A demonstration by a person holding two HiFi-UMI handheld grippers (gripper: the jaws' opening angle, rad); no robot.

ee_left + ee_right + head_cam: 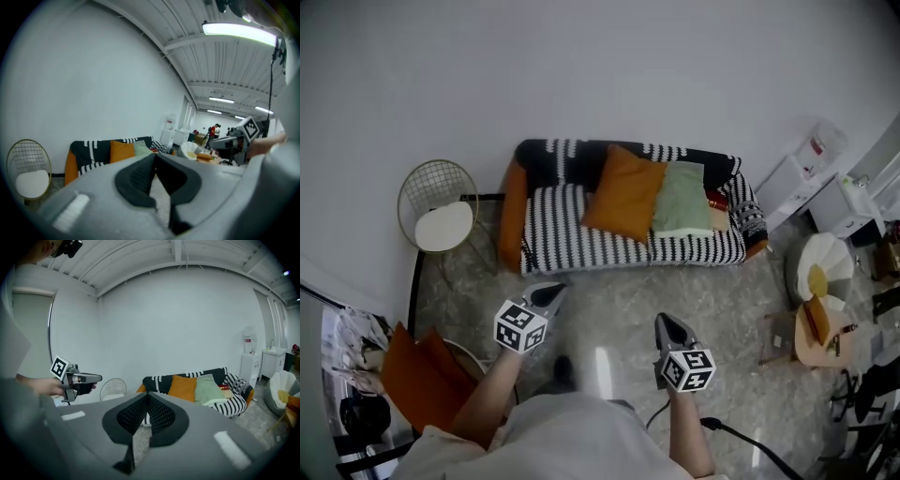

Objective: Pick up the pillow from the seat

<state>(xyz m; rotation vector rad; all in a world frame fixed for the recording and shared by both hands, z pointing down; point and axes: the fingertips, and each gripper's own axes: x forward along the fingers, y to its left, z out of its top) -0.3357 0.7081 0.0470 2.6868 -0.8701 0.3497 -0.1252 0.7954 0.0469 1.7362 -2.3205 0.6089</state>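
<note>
Both arms reached forward from the body, forearms bare, each hand around a gripper handle. Left gripper (549, 294) was held ahead and to the left, pointing toward the sofa (581, 242) and tipped a little downward. Its fingers were pressed together with nothing between them, as its own view showed. Right gripper (667, 326) was alongside, slightly nearer the body, aimed the same way and tipped the same. Its fingers were likewise closed and empty. The two grippers were well apart from each other and well short of the sofa's front edge. A bare marbled floor (609, 305) lay between the grippers and that edge, an open lane straight ahead. The sofa's back stood against the white wall (600, 66). A wire chair (439, 208) with a white seat pad stood just beside the sofa's left end. White cabinets (806, 183) and a small cluttered round stand (816, 323) crowded the right side. Count: two grippers, one striped sofa, one wire chair, two pillows on the seat. The orange pillow (625, 192) leaned tilted against the backrest near the middle. The green pillow (682, 199) was just to its right, touching it. Neither pillow was touched by a gripper.
</note>
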